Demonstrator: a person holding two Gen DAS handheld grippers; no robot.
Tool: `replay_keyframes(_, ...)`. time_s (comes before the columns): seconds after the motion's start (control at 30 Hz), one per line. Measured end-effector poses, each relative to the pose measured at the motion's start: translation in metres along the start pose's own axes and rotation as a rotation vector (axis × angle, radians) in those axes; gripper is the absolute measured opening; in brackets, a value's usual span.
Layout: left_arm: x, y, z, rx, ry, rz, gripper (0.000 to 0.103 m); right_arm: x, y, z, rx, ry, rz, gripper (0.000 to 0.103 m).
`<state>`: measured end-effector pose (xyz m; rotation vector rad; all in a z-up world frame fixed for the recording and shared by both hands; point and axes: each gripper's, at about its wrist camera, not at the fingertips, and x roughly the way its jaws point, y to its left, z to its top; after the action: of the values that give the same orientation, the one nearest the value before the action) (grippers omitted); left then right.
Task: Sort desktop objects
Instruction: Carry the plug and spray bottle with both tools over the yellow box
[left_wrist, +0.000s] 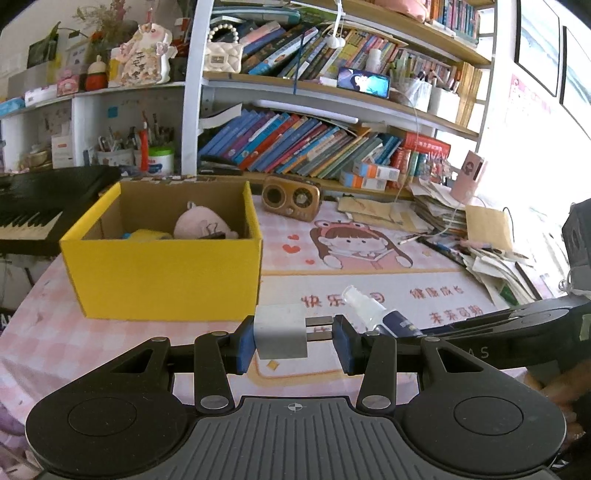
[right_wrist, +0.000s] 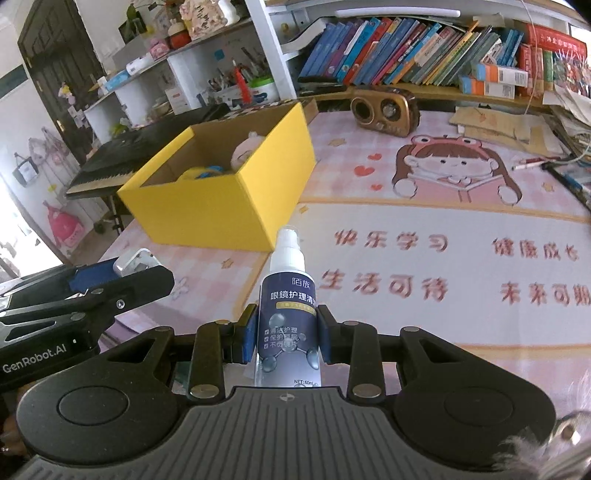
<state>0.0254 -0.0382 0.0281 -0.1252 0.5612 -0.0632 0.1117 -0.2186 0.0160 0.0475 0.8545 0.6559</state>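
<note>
My left gripper (left_wrist: 293, 341): clamped on white charger (left_wrist: 280, 330).
My right gripper (right_wrist: 287, 339): clamped on spray bottle (right_wrist: 286, 295).
Yellow box (left_wrist: 166, 273): open top, mat (left_wrist: 369, 258) bare beside it.

The box (left_wrist: 162, 273) stands on the desk mat (left_wrist: 369, 266), left of the radio (left_wrist: 290, 198); a plush toy (left_wrist: 201, 221) lies inside it.

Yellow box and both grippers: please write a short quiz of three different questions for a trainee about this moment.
1. True or false: the yellow box already contains some things.
2. What does the right gripper hold? A) a pen B) a spray bottle C) a book
3. Fill in: the left gripper holds a white ____ with two flat prongs.

Key:
1. True; a pink plush toy and a yellow thing lie inside.
2. B; it is clamped on the label, nozzle pointing away from the camera.
3. Plug, or charger.
</note>
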Motion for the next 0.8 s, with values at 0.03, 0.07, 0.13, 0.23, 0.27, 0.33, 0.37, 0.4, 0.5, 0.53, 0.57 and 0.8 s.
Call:
replay_keyframes(0.03, -0.003, 0.002, -0.001, -0.002, 0.001, 0.000, 0.043, 0.000, 0.003, -0.002, 0.003, 0.002, 0.000, 0.030)
replay_keyframes(0.07, -0.006, 0.005, -0.003, -0.004, 0.001, -0.001, 0.043, 0.000, 0.007, -0.005, 0.006, 0.003, 0.000, 0.030)
replay_keyframes(0.13, -0.010, 0.008, -0.006, -0.005, 0.001, -0.001, 0.043, -0.001, 0.014, -0.009, 0.008, 0.004, 0.001, 0.030)
replay_keyframes(0.23, -0.015, 0.013, -0.009, -0.012, -0.002, 0.003, 0.043, 0.000, 0.025, -0.012, 0.001, 0.008, 0.006, 0.030)
replay_keyframes(0.27, -0.017, 0.015, -0.010, -0.015, -0.004, 0.004, 0.043, 0.000, 0.028, -0.013, -0.005, 0.009, 0.008, 0.030)
replay_keyframes(0.33, -0.021, 0.019, -0.010, -0.021, -0.012, 0.009, 0.043, 0.001, 0.033, -0.014, -0.015, 0.010, 0.013, 0.030)
replay_keyframes(0.37, -0.022, 0.021, -0.011, -0.024, -0.016, 0.011, 0.043, 0.001, 0.036, -0.014, -0.020, 0.009, 0.014, 0.030)
replay_keyframes(0.4, -0.024, 0.022, -0.011, -0.028, -0.019, 0.013, 0.043, 0.001, 0.038, -0.014, -0.025, 0.008, 0.015, 0.030)
replay_keyframes(0.5, -0.027, 0.026, -0.012, -0.033, -0.023, 0.016, 0.043, 0.002, 0.044, -0.014, -0.038, 0.008, 0.018, 0.030)
replay_keyframes(0.53, -0.028, 0.027, -0.012, -0.034, -0.026, 0.017, 0.043, 0.002, 0.046, -0.013, -0.041, 0.008, 0.019, 0.030)
replay_keyframes(0.57, -0.029, 0.029, -0.012, -0.034, -0.029, 0.017, 0.043, 0.002, 0.047, -0.013, -0.044, 0.007, 0.019, 0.030)
replay_keyframes(0.8, -0.033, 0.037, -0.012, -0.042, -0.042, 0.030, 0.043, 0.004, 0.056, -0.010, -0.058, -0.005, 0.020, 0.030)
